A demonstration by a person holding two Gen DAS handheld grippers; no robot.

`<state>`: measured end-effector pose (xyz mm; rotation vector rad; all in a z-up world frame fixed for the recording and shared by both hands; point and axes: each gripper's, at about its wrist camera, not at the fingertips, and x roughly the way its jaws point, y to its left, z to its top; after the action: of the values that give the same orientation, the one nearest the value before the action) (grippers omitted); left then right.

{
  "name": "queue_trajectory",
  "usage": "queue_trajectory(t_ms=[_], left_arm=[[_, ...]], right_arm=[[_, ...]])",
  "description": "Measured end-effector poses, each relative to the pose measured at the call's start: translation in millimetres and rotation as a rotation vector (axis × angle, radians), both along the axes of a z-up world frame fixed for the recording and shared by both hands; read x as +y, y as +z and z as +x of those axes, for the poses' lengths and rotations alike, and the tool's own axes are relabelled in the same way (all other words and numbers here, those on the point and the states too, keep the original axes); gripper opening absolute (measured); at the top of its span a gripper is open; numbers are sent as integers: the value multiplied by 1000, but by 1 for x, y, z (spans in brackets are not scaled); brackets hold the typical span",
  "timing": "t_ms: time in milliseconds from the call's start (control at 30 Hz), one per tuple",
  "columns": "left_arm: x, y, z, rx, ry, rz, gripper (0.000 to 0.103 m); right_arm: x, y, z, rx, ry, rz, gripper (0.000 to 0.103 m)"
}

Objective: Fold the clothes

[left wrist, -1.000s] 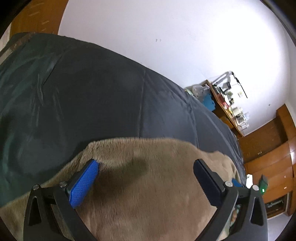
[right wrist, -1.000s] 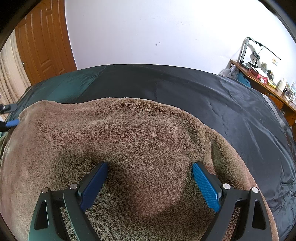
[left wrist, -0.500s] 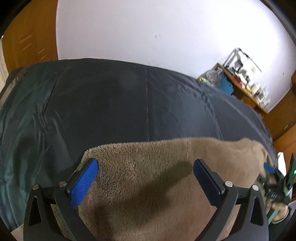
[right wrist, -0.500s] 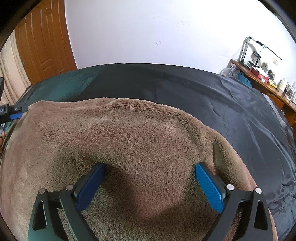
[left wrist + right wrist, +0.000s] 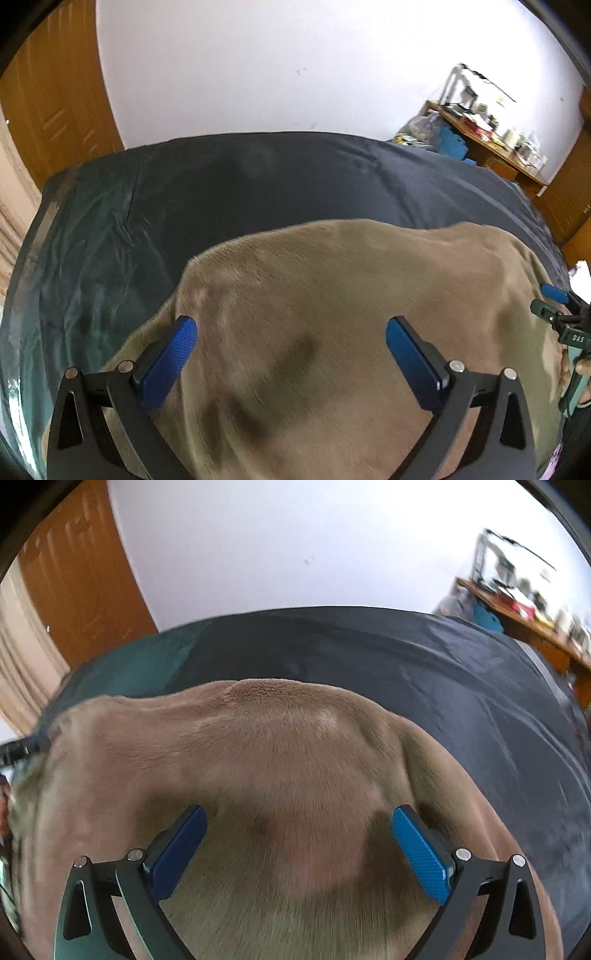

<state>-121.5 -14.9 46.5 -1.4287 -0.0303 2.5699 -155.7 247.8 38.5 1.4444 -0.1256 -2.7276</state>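
Both jaws wide apart: left gripper (image 5: 291, 343) and right gripper (image 5: 299, 830) hovered over brown fleece (image 5: 332, 314) on dark bed (image 5: 258, 184), nothing clamped

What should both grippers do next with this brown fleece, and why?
Probably lower and close on the fleece edge. Both the left gripper and right gripper are open above it, gripping nothing, and it lies spread on the dark sheet.
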Motion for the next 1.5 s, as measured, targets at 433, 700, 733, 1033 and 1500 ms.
queue_trajectory(t_ms=[433,700,733,1033,1500], left_arm=[[49,-39,54,-72,-54,34,103],[59,-43,63,35,-20,-56,103],[59,-44,63,43,-18,-58,103],[39,-43,80,70,-7,-6,103],[36,-39,87,79,-2,42,103]], right_arm=[[-59,-27,106,-44,218,126,103],[-57,-25,126,-8,138,88,103],[-55,-22,133,1,132,69,103],[29,15,247,179,-114,-96,102],[164,46,417,284,-698,-121,71]])
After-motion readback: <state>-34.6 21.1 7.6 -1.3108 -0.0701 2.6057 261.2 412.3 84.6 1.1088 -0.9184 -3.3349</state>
